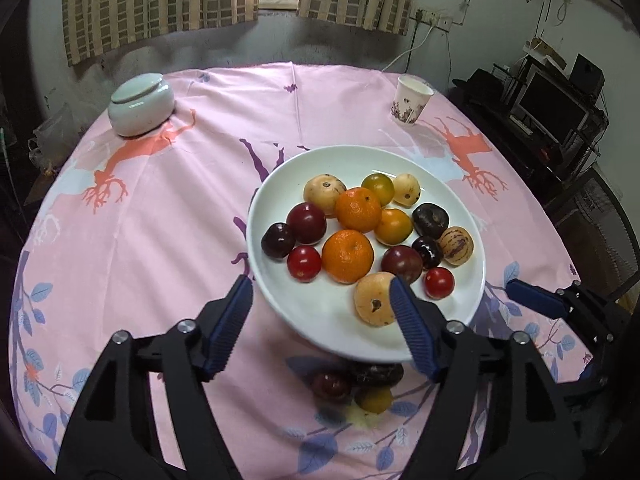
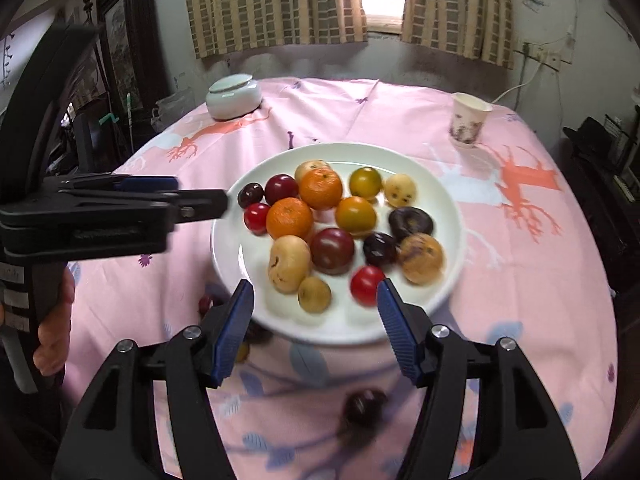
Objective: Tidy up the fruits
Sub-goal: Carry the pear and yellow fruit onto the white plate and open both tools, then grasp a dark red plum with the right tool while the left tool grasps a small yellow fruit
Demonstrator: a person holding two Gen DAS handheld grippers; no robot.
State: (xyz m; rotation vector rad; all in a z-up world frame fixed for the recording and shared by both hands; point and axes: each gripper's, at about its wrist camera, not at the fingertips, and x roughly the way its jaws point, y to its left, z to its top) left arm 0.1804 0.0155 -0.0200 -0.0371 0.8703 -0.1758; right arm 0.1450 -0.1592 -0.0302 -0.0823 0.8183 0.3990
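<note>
Part of the fruit is hard to read: below the near rim of the white plate [image 1: 280, 300], a few pieces on the pink cloth of the desk [image 1: 160, 220] show only as dark, blurred shapes, and a dark round fruit [image 2: 364, 406] between the right tongs' arms is smeared by motion. The left hand [image 2: 52, 320] is cut off at the picture's edge.

The left tongs [image 1: 322, 326] stand spread with nothing between the pads; the plate's near rim lies in the gap, and a tan fruit [image 1: 374, 300] sits just beside the right-hand pad. The right tongs [image 2: 316, 330] are spread too and empty, hanging over the plate's near edge, with a small tan fruit [image 2: 315, 294] and a red tomato [image 2: 366, 284] just ahead of the tips. The two oranges [image 1: 347, 255] lie further ahead, mid-plate.
</note>
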